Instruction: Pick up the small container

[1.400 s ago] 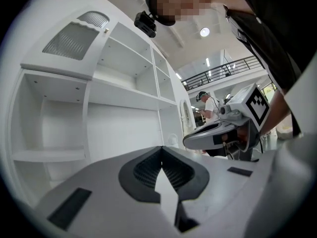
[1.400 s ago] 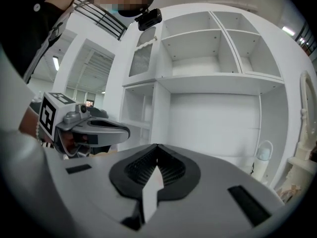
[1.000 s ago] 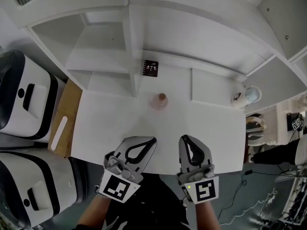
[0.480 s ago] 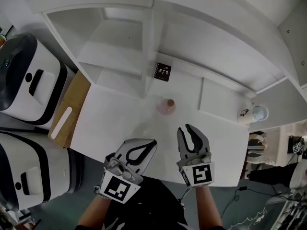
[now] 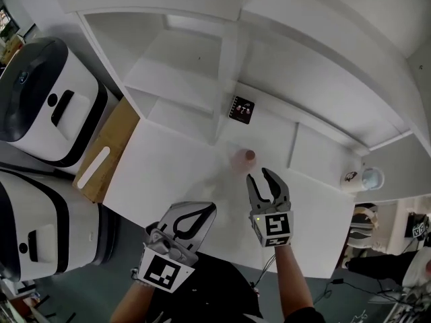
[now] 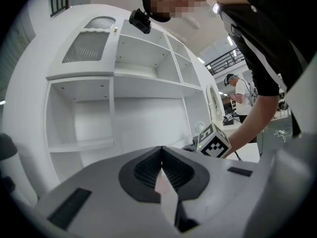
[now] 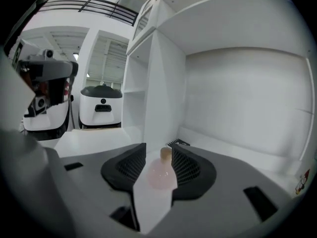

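Since the earlier frames we see the right gripper (image 5: 260, 176) has gone forward over the desk (image 5: 168, 173) toward the small container (image 5: 242, 159), and its fingers have just been opening. They now stand spread wide, released and pressing on nothing. The left gripper (image 5: 212, 207) has barely shifted and sits at the near desk edge, well behind the right one. In the left gripper view its fingers are clenched tip to tip with nothing between them. The container is a small pink rounded bottle with a tan cork stopper (image 7: 165, 153). It stands upright on the white desk, roughly mid-desk, in front of the shelf unit (image 5: 202, 66). In the right gripper view we see it lined up with the gap between the fingers. In the head view it sits just ahead of the fingertips, and we see no contact with either finger. A small black card (image 5: 242, 110) stands behind it at the back of the desk, near the shelf divider and apart from the bottle. A wooden board (image 5: 116, 136) lies along the left desk edge with a white strip (image 5: 93, 167) on it. Two white-and-black machines (image 5: 47, 106) sit further left. A small white cup (image 5: 350, 176) is at the far right of the desk.
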A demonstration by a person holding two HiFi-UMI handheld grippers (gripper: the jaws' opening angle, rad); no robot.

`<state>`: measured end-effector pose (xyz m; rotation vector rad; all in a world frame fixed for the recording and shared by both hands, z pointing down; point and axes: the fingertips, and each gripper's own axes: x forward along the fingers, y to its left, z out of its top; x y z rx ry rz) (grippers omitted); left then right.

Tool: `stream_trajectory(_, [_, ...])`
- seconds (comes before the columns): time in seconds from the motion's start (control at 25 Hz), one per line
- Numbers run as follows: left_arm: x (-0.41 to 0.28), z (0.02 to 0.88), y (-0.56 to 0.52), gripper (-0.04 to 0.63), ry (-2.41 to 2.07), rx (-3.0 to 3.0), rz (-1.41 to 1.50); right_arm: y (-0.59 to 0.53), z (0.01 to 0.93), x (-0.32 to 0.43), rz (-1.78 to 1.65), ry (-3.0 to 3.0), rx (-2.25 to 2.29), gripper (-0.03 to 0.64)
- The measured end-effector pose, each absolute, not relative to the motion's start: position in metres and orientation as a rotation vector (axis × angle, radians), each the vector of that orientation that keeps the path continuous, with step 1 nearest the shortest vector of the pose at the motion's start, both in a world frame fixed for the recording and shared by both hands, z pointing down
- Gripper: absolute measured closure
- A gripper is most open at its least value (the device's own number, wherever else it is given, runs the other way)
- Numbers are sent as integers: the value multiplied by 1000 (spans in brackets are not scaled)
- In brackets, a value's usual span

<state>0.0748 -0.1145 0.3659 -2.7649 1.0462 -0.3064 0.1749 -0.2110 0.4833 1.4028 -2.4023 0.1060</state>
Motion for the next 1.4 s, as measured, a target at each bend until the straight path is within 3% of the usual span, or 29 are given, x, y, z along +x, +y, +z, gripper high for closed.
stream_trajectory(0.48, [50, 383, -119, 595, 1187, -2741, -389, -259, 543, 173, 252, -2339, 1379, 471])
stream_trajectory(1.4, [38, 393, -131, 595, 1243, -2746, -410, -278, 548, 160, 259, -2399, 1320, 472])
